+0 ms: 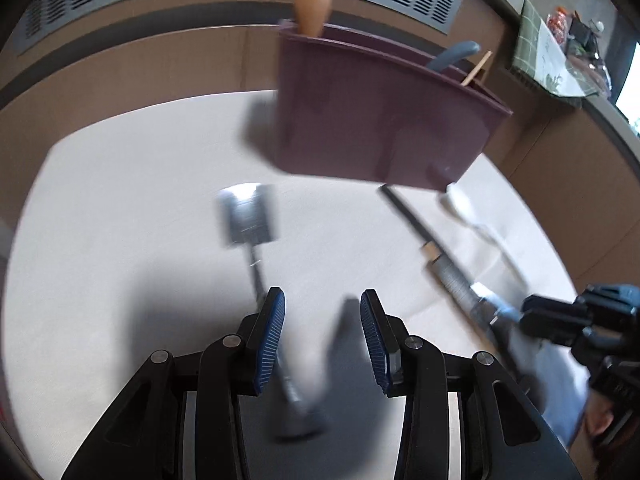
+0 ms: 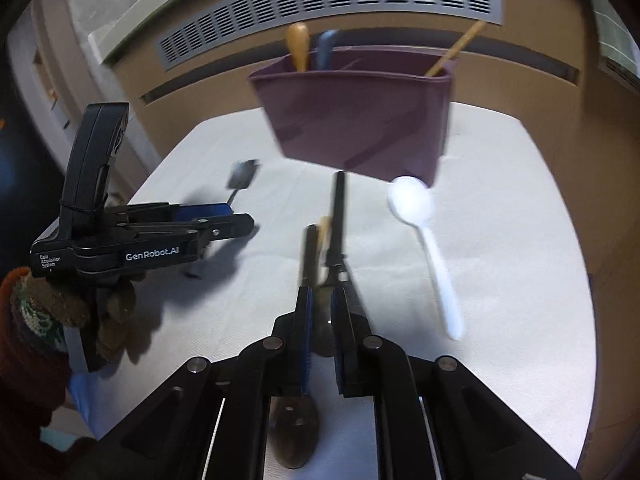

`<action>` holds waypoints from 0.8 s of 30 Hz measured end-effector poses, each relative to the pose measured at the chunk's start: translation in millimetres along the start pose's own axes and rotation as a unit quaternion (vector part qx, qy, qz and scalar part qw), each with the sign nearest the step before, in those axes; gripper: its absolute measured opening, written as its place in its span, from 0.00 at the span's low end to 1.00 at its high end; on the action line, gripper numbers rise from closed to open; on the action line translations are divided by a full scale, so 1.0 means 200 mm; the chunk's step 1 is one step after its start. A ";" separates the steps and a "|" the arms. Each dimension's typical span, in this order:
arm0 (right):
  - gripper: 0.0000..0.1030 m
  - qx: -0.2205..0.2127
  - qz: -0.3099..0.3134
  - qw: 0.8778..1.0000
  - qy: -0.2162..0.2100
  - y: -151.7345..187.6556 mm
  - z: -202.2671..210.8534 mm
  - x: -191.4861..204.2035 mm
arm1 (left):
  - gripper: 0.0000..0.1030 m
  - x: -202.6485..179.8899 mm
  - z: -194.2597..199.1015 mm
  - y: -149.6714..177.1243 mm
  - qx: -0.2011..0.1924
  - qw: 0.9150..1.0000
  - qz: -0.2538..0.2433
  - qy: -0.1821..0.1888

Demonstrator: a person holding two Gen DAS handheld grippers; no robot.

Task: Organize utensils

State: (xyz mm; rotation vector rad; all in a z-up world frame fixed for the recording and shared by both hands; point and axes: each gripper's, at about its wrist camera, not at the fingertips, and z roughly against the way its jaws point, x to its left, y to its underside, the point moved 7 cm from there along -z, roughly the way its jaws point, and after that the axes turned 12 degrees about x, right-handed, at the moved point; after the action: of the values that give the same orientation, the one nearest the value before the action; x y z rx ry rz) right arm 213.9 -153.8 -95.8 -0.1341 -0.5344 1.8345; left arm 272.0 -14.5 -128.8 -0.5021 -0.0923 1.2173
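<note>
**Surface** point(image 1: 120, 220): covered in white cloth; carries every loose utensil as well as the holder, keeping all of it within reach of both hands.

**Purple utensil holder** point(image 1: 380, 128): stands upright at the far edge of the surface, open top upward, so that handles drop in from above. Already contains an orange-brown handle point(image 1: 313, 8), a blue handle point(image 1: 456, 54) and a thin wooden stick point(image 1: 478, 66), each leaning against a wall or divider.

**Left tool** point(image 1: 322, 300): fingers well apart, nothing gripped. Hovers, angled downward, over the shaft of the square-headed metal utensil point(image 1: 248, 216), with that shaft running between the blue pads but not touched by them. Judged as lining up for a grasp along the handle, head pointing toward the holder.

**Right tool** point(image 2: 322, 292): fingers drawn to a narrow gap with a dark handle between them. Cannot tell whether the pads actually press on it. Placed over the end of the handle, probably to leave the length free for lifting toward the holder.

**Dark long utensil** point(image 2: 339, 208): lies flat, tip near the foot of the holder, close beside a dark spoon point(image 2: 296, 432) whose bowl sits under the right tool.

**White plastic spoon** point(image 2: 412, 200): lies flat to the right, bowl just beside the base of the holder, not yet sorted.
</note>
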 end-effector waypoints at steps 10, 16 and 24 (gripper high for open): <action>0.08 0.043 0.018 0.999 -0.013 0.03 -0.14 0.06 | 0.40 0.17 0.11 -0.06 -0.029 0.999 -0.012 -0.016; 0.10 0.022 -0.024 0.999 0.038 0.05 -0.06 -0.11 | 0.40 0.09 -0.03 -0.29 0.011 0.994 -0.110 -0.012; 0.10 0.033 0.019 0.998 0.040 0.11 -0.04 -0.09 | 0.40 0.09 -0.09 -0.22 0.038 0.994 -0.100 0.000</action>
State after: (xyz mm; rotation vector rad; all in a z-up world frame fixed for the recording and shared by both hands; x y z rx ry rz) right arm 202.9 -172.9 -114.4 -0.1734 -0.4172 1.8734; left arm 323.6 -14.1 -128.8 -0.4162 -0.0928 1.0207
